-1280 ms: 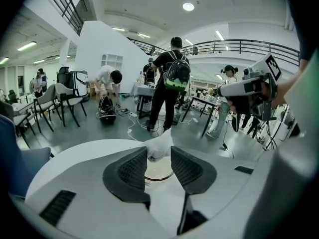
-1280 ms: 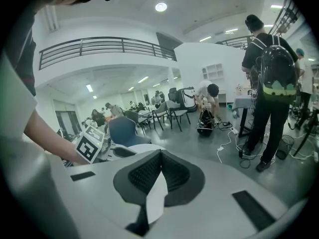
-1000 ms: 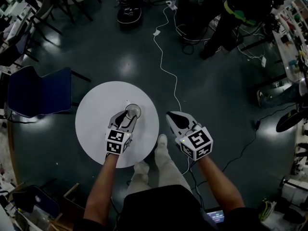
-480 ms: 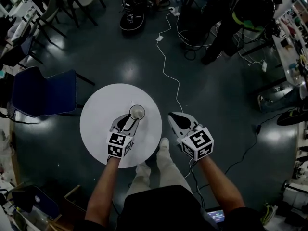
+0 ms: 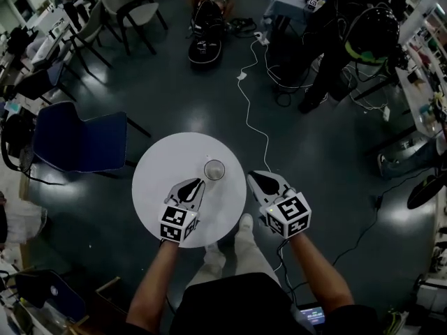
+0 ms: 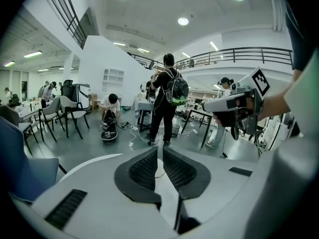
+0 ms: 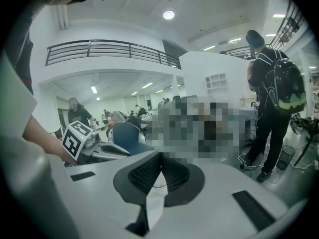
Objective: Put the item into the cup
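Note:
A clear cup [image 5: 214,169] stands upright on the round white table [image 5: 157,180]; whether an item lies inside it I cannot tell. My left gripper [image 5: 198,183] hovers just short of the cup, on its near-left side, not touching it. Its jaws are closing; in the left gripper view [image 6: 159,151] only a thin slit is left between the pads and nothing is in it. My right gripper [image 5: 253,177] hangs beyond the table's right edge, over the floor, with its pads [image 7: 160,158] together and empty. The cup is hidden in both gripper views.
A blue chair [image 5: 77,140] stands left of the table. A white cable [image 5: 253,117] runs across the dark floor behind it. A person in black with a backpack [image 6: 168,96] stands further back, and another crouches by a bag [image 5: 207,37]. Desks line the room's edges.
The left gripper has drawn back from over the cup toward me, and its jaws have gone from wide apart to almost together. The right gripper has kept its place.

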`<act>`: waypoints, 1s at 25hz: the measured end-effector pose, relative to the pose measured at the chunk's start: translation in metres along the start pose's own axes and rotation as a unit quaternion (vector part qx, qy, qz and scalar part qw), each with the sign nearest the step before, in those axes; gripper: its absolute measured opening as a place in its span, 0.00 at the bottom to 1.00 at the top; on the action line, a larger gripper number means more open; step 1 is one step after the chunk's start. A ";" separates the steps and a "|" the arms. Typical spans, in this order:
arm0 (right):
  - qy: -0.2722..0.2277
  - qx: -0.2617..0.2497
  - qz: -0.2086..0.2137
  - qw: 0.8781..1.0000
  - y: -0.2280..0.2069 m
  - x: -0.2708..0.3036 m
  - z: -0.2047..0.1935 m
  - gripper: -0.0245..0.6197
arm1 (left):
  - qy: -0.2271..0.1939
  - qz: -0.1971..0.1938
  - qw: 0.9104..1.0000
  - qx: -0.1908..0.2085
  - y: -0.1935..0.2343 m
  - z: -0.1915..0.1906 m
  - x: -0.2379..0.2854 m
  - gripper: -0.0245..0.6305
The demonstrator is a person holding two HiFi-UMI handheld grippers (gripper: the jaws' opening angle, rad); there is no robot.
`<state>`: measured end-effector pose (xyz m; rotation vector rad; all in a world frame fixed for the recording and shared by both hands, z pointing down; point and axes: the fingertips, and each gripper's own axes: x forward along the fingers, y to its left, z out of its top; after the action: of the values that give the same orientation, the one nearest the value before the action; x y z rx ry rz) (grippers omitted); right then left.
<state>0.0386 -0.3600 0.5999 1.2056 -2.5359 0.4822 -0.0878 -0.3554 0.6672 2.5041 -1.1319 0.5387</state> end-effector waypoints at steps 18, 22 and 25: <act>-0.058 -0.051 -0.025 0.997 0.116 -0.018 0.058 0.06 | -0.116 -0.010 0.993 0.025 -0.004 0.058 -0.150 0.07; -0.068 -0.056 -0.031 0.996 0.130 -0.021 0.062 0.06 | -0.129 -0.014 0.991 0.033 -0.004 0.062 -0.163 0.07; -0.071 -0.058 -0.034 0.995 0.140 -0.025 0.068 0.06 | -0.133 -0.019 0.990 0.033 -0.005 0.069 -0.175 0.06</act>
<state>-0.0640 -0.2886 0.5042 1.3193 -2.5889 0.2384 -0.1769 -0.2714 0.5246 2.7098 -1.1716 0.2385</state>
